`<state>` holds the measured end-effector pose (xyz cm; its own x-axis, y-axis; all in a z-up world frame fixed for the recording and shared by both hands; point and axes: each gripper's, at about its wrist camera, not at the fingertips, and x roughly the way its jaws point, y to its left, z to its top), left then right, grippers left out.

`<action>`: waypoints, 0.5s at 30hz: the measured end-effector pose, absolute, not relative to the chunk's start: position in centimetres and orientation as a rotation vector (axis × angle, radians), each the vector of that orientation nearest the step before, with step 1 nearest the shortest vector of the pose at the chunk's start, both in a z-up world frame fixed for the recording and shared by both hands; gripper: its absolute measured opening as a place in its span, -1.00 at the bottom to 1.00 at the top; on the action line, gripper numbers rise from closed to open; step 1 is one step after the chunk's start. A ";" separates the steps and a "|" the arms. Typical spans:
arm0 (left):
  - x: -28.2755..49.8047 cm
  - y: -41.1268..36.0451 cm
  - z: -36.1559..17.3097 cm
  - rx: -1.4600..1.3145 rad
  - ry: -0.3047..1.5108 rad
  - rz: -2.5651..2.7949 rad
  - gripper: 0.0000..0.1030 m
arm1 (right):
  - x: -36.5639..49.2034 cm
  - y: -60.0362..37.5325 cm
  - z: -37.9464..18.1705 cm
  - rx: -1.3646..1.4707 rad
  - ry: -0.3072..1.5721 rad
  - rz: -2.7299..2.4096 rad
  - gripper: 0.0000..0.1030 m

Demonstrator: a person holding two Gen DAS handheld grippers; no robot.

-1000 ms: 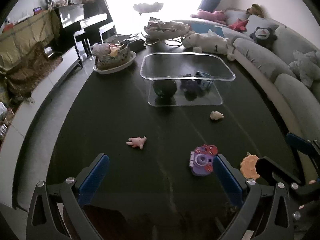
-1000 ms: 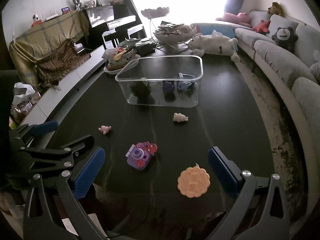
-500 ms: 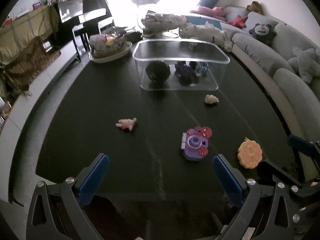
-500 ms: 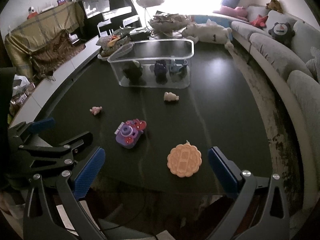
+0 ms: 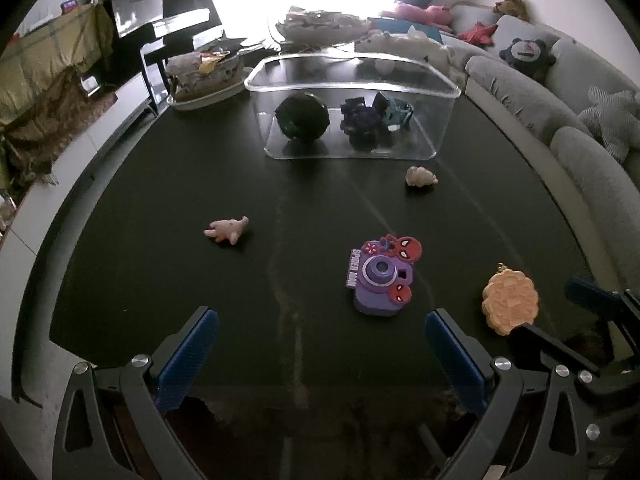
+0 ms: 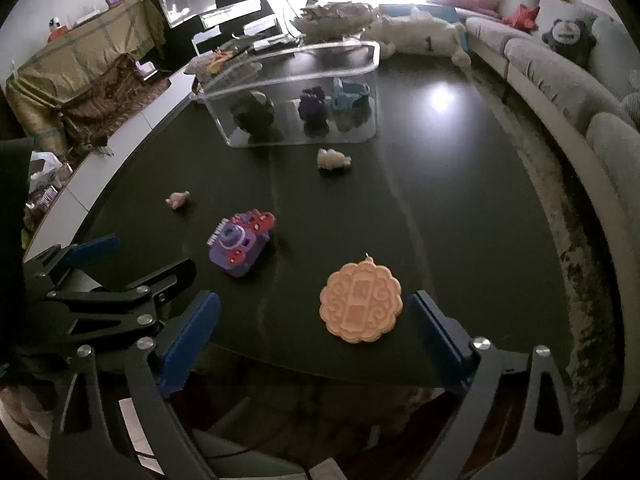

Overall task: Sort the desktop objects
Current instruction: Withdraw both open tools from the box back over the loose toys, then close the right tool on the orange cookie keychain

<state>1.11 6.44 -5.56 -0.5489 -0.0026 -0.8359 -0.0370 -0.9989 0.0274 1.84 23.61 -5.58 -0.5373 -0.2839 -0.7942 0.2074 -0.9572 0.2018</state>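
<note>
Your left gripper (image 5: 318, 344) hangs over the near edge of the dark table (image 5: 160, 240), jaws wide apart with nothing between them. From its camera you see the pink figure (image 5: 226, 230) lying alone at the left, with lots of bare table around it. The purple toy camera (image 5: 380, 276) sits just ahead (you can read "SPIDER MAN" on its side here; your right camera shows it too blurry). The clear box (image 5: 352, 80) at the far side holds a dark ball (image 5: 302, 117) and two small toys. Only your right camera looks straight down on the orange cookie (image 6: 361, 302), near the table's front edge. Your right gripper (image 6: 314, 338) is closing, jaws not yet touching the cookie.
</note>
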 end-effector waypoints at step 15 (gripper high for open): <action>-0.4 6.6 -9.1 -1.539 0.034 2.719 0.98 | 0.9 22.8 -8.0 1.412 -0.048 -2.560 0.52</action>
